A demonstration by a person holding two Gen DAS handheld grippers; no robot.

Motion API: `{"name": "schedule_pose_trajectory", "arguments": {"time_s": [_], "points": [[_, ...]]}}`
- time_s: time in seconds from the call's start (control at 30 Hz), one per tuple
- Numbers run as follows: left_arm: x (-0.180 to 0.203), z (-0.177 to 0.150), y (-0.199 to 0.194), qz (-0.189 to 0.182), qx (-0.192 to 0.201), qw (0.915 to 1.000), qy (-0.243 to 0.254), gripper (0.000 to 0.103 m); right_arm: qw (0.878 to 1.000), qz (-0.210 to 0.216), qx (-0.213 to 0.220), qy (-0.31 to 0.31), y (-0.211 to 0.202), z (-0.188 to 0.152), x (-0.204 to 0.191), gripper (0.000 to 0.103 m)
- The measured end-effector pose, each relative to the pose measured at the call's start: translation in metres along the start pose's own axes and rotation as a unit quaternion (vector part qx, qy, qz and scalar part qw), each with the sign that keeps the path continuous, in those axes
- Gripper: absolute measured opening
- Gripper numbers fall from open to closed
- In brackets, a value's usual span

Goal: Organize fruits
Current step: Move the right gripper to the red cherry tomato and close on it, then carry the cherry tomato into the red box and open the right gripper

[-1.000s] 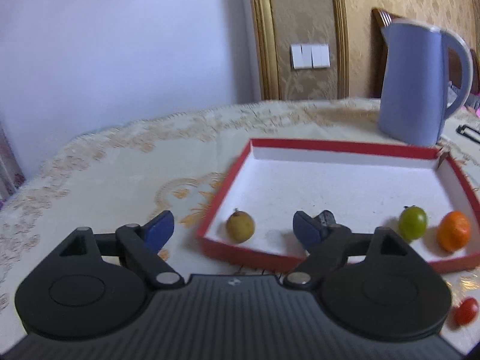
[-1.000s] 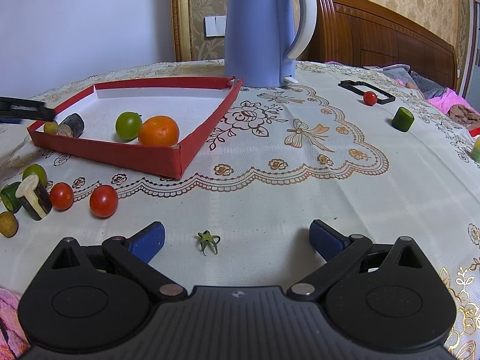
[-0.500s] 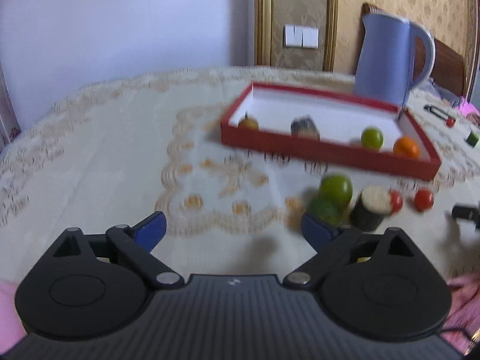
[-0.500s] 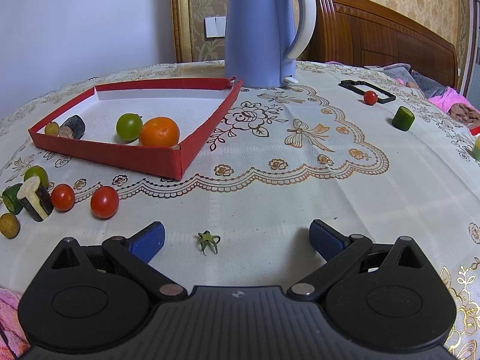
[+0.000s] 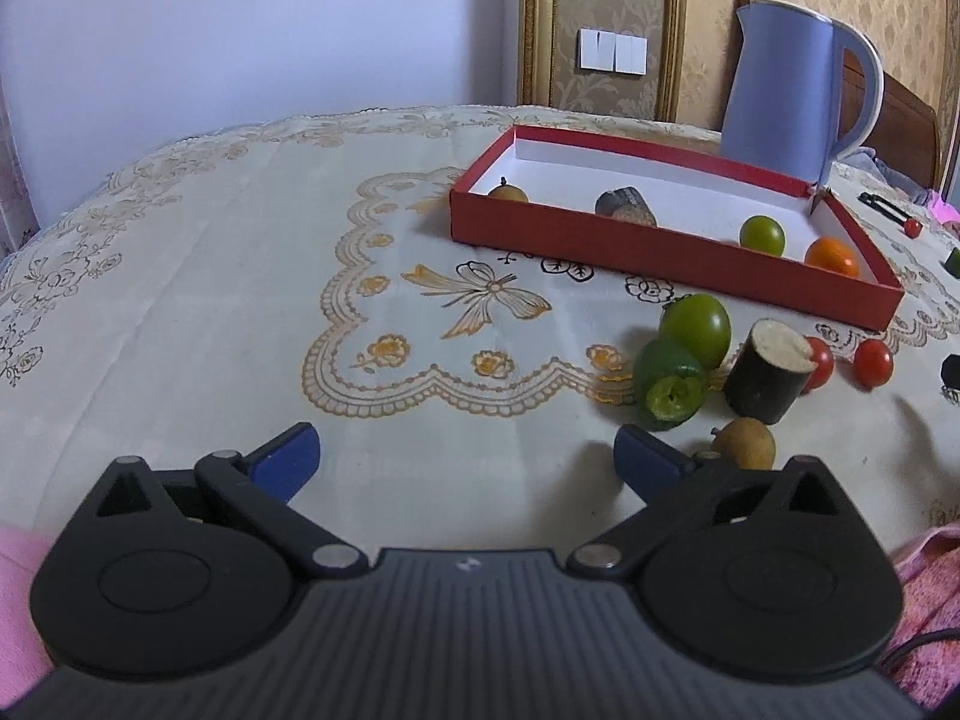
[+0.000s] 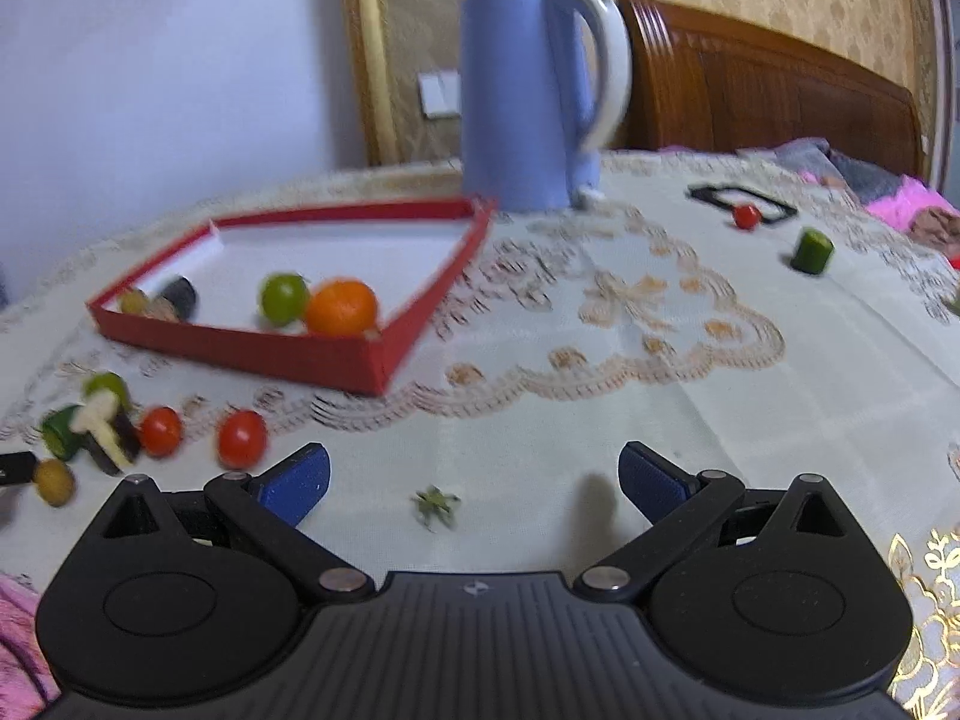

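My left gripper (image 5: pixel 465 456) hangs low over the lace cloth, its jaws opening wide with nothing between them. Just right of it lie a brown longan (image 5: pixel 744 444), a cucumber piece (image 5: pixel 669 384), a green fruit (image 5: pixel 696 321), an eggplant chunk (image 5: pixel 768 369) and two cherry tomatoes (image 5: pixel 871 363). Farther back, the red tray (image 5: pixel 660 258) holds a longan (image 5: pixel 507 192), an eggplant piece (image 5: pixel 627 207), a green fruit (image 5: pixel 762 234) and an orange (image 5: pixel 831 255). My right gripper (image 6: pixel 474 477) is open above the cloth, with only a small green stem (image 6: pixel 435 504) below it.
A blue kettle (image 6: pixel 528 102) stands behind the tray's far right corner. To the right lie a cucumber piece (image 6: pixel 811 250) and a tomato (image 6: pixel 746 216) inside a black frame. Pink fabric shows at the near edge, and a wooden headboard (image 6: pixel 780 96) rises behind the table.
My left gripper has drawn back from the tray and sunk to the near cloth beside the loose fruits, its jaws wider. The right wrist view has tilted slightly and is blurred.
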State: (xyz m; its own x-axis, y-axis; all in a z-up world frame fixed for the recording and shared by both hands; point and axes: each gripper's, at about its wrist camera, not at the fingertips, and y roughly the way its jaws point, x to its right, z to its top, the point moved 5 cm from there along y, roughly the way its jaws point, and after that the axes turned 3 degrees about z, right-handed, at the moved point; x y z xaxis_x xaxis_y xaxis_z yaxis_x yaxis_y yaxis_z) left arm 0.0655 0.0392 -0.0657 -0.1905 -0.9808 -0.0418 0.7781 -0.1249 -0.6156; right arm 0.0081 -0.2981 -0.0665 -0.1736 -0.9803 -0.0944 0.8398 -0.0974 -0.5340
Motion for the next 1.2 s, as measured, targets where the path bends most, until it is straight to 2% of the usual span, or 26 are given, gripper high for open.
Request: {"name": "schedule_pose_trajectory", "arguments": {"time_s": [0.1,0.2,0.33,0.4,0.43,0.57,0.63,0.67,0.73,0.77,0.8,0.9,1.2], "points": [[0.000,0.000,0.001,-0.001,-0.005,1.0000,-0.001,0.103,0.999,0.021,-0.004,-0.043,0.000,0.002,-0.021,0.103],[-0.001,0.000,0.001,-0.002,-0.004,1.0000,-0.003,0.103,0.997,0.061,-0.008,-0.053,0.003,0.007,-0.041,0.102],[-0.001,0.000,0.001,-0.002,-0.004,1.0000,-0.003,0.103,0.994,0.063,-0.007,-0.090,0.014,0.012,-0.062,0.101],[-0.002,0.000,0.001,-0.004,-0.004,1.0000,-0.004,0.103,0.993,0.060,-0.011,-0.098,0.020,0.014,-0.067,0.082],[-0.002,0.000,0.001,-0.004,-0.003,1.0000,-0.005,0.103,0.993,0.060,-0.015,-0.100,0.024,0.016,-0.068,0.078],[-0.002,0.000,0.001,-0.004,-0.003,1.0000,-0.005,0.103,0.991,0.080,-0.035,-0.098,0.036,0.017,-0.071,0.075],[-0.002,0.000,0.001,-0.005,-0.003,1.0000,-0.006,0.103,0.990,0.080,-0.039,-0.109,0.039,0.016,-0.074,0.070],[-0.002,0.000,0.001,-0.005,-0.003,1.0000,-0.006,0.103,0.989,0.082,-0.044,-0.112,0.040,0.014,-0.076,0.057],[-0.002,0.000,0.001,-0.005,-0.003,1.0000,-0.006,0.103,0.988,0.091,-0.048,-0.117,0.042,0.013,-0.078,0.047],[-0.002,0.000,0.001,-0.005,-0.003,1.0000,-0.006,0.103,0.987,0.098,-0.047,-0.121,0.041,0.013,-0.080,0.036],[-0.002,0.000,0.001,-0.006,-0.002,1.0000,-0.007,0.103,0.986,0.103,-0.046,-0.123,0.041,0.012,-0.081,0.032],[-0.002,0.000,0.001,-0.006,-0.002,1.0000,-0.007,0.103,0.987,0.105,-0.040,-0.118,0.039,0.011,-0.080,0.026],[-0.003,-0.001,0.001,-0.007,-0.002,0.9999,-0.008,0.103,0.990,0.090,0.014,-0.107,0.021,0.025,-0.069,0.026]]}}
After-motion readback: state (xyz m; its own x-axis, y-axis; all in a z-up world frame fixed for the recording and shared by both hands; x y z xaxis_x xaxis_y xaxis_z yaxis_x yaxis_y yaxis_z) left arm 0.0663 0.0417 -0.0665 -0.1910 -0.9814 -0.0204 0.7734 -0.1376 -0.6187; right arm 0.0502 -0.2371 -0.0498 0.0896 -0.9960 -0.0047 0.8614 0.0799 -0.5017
